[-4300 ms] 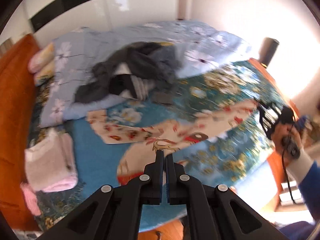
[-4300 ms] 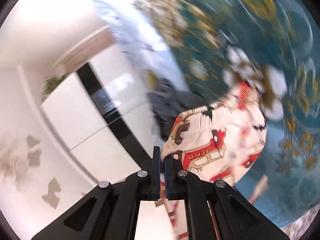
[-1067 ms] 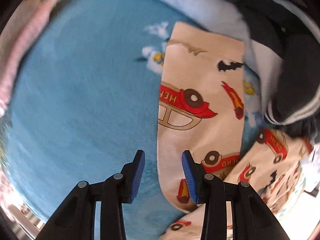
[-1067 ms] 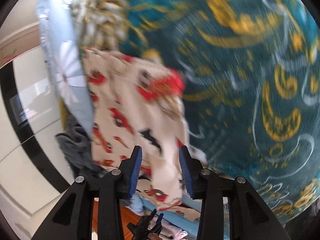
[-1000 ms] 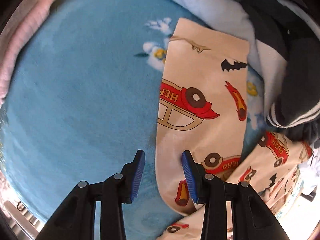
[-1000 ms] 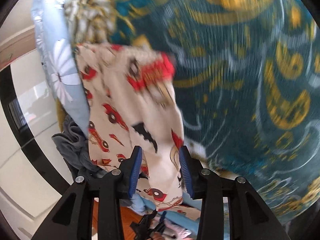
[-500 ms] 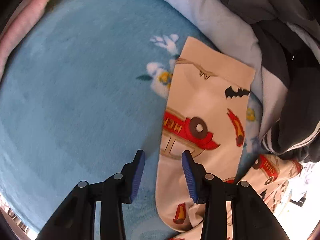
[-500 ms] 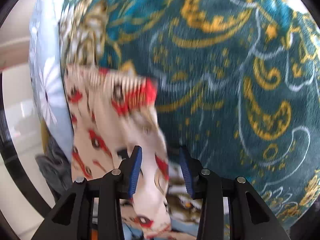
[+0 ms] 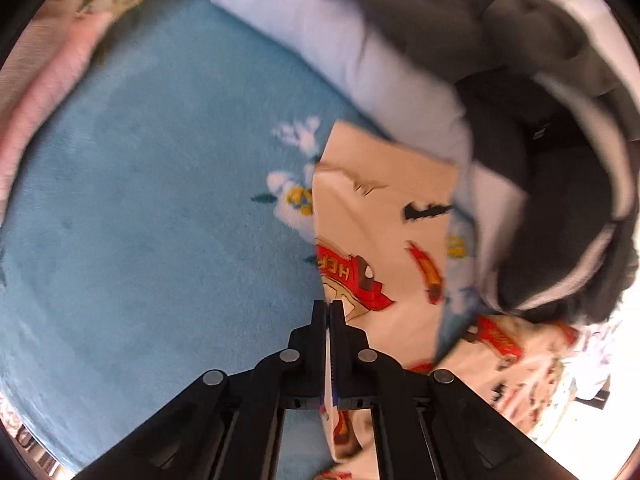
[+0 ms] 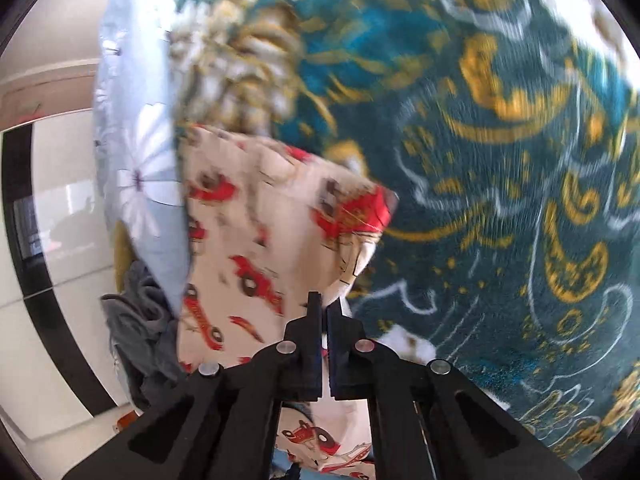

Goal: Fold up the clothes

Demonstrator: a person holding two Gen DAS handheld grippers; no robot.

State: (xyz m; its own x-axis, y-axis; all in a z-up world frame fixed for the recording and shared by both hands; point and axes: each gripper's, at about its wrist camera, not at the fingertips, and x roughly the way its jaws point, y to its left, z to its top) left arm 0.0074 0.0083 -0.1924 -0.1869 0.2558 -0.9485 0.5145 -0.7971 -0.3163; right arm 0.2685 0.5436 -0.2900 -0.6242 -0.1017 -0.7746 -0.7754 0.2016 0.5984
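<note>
Both tools are clamped on the car-print pyjama trousers (image 9: 384, 236) lying on the bed's blue blanket (image 9: 140, 220): left tool (image 9: 329, 312) on a leg edge, right tool (image 10: 324, 306) on another edge. Each bite looks thin, so lifting unevenly could slip fabric free or snag the dark clothes pile (image 9: 560, 208).

The left gripper (image 9: 329, 312) is matte black plastic: two slim fingers widen into angular linkage arms, each carrying two round silver screw heads, with triangular cut-outs lower down and a sliver of blue pad between the jaws. The right gripper (image 10: 324, 306) has the same black build, silver screws and cut-outs.
</note>
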